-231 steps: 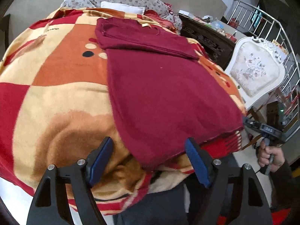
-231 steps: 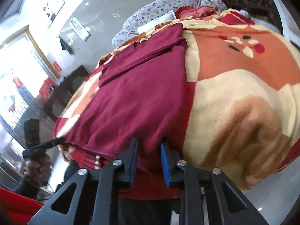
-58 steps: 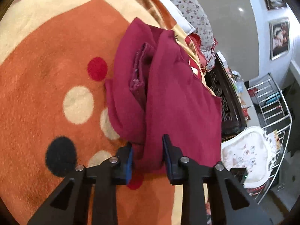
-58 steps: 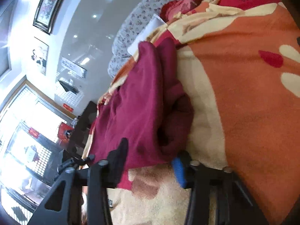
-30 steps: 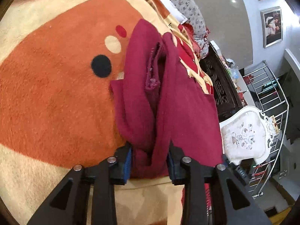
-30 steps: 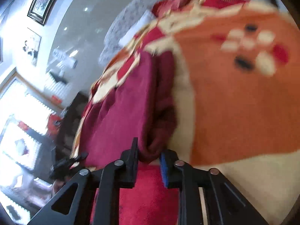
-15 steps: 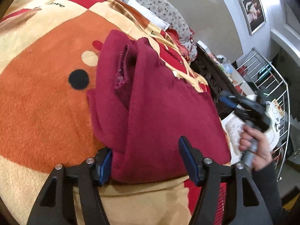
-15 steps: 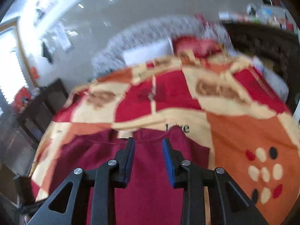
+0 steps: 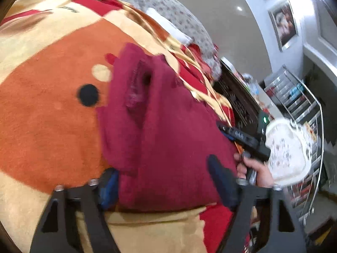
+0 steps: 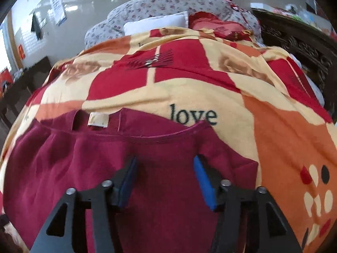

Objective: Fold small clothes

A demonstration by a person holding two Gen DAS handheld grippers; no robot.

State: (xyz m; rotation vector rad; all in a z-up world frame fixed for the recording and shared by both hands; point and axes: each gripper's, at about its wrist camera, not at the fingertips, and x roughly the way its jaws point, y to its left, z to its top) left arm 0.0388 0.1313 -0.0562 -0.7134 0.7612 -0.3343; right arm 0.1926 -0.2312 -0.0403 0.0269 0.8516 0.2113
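Observation:
A maroon garment lies folded on the patchwork blanket. My left gripper sits at its near edge. Its jaws stand wide and are closing, with the thick fold between the blue pads and unpinched. The right gripper, held by a hand, shows at the garment's right side. In the right wrist view the right gripper hovers over the garment just below the collar and its label. Its jaws are opening, with flat cloth under them and nothing gripped.
The blanket covers a bed with floral pillows at the far end. A dark carved cabinet runs along the right. A white upholstered chair and a metal rack stand beyond the bed's right edge.
Both grippers let go of the bunched maroon fold and spread their jaws. The right gripper swung round from the fold's side to face the collar. The left stayed in place.

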